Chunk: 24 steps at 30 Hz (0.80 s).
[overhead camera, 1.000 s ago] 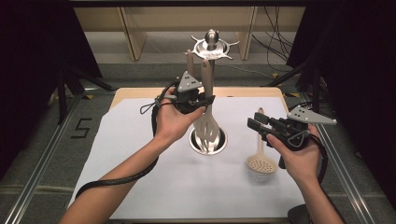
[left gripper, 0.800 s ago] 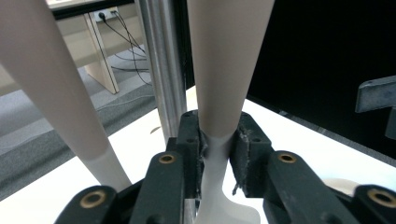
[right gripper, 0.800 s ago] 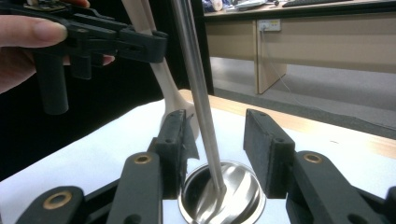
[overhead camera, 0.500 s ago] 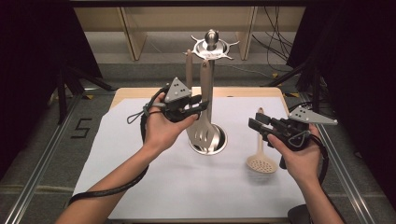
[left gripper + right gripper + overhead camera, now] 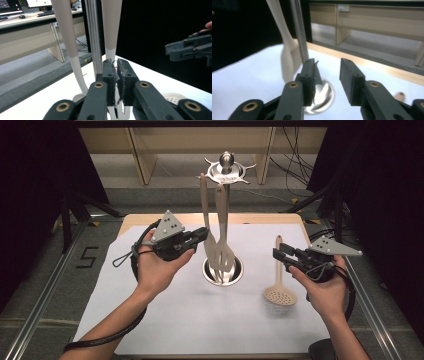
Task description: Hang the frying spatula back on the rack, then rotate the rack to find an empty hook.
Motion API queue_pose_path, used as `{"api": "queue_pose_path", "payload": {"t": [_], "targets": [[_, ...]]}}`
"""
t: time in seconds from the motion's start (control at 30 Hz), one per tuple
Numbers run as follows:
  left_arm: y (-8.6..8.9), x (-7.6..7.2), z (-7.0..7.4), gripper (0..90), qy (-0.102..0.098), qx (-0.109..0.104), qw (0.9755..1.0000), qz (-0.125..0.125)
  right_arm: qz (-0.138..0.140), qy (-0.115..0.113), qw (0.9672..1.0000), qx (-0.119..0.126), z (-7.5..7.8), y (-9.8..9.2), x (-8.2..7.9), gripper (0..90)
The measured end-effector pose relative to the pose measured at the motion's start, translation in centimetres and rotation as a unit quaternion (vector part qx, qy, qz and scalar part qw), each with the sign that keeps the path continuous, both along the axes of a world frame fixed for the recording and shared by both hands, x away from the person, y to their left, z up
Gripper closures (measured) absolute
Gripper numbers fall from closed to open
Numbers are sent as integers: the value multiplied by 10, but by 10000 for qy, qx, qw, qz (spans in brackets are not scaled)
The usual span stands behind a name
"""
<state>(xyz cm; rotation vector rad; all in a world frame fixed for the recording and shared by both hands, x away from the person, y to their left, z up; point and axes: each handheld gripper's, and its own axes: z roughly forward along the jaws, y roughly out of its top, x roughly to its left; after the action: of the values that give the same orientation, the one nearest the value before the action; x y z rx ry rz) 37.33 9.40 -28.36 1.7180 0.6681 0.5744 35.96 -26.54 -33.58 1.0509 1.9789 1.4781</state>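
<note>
Two hand-held grippers flank a utensil stand at the middle of the white-covered table.

From above, the steel stand [image 5: 223,220] rises from a round base toward the table's far edge, with a slotted turner [image 5: 220,245] and a second beige utensil [image 5: 206,220] hanging from its top; a skimmer spoon [image 5: 279,287] lies flat toward the right edge. The left gripper [image 5: 200,236] sits just left of the hanging pieces, the right gripper [image 5: 280,256] over the skimmer's handle. The left gripper view adds what the overhead cannot: its jaws are nearly pressed together with nothing between them, the stand's pole just beyond. The right gripper view shows jaws spread apart and empty, the shiny base [image 5: 323,96] seen through the gap.
</note>
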Motion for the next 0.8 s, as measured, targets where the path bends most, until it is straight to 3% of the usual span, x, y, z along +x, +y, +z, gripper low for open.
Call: {"api": "queue_pose_path", "payload": {"t": [0.07,0.13,0.27,0.33,0.43,0.47,0.67,0.8], "targets": [[0,0,1,879,-31,-30,10000,19,-49,-35,9999,-145,-1,-2,0,709],[0,0,2,890,-39,-44,10000,10,-99,34,9998,-166,-1,-2,-1,735],[0,-2,8,893,-106,-137,9998,-7,-204,-100,9997,-131,-1,-3,-1,790],[-1,-2,11,893,-141,-197,9997,-12,-172,33,9997,-167,1,-5,-3,812],[-2,-3,17,893,-167,-268,9995,-36,-193,-68,9996,-194,2,-5,-1,814],[-3,-3,18,893,-184,-301,9994,-42,-206,29,9996,-168,3,-5,-2,814],[-5,-4,29,893,-302,-479,9984,-50,-95,-75,9998,-168,5,-3,2,806],[-8,-3,35,893,-381,-580,9976,-34,-83,-1,9999,-117,4,-2,4,804]]}}
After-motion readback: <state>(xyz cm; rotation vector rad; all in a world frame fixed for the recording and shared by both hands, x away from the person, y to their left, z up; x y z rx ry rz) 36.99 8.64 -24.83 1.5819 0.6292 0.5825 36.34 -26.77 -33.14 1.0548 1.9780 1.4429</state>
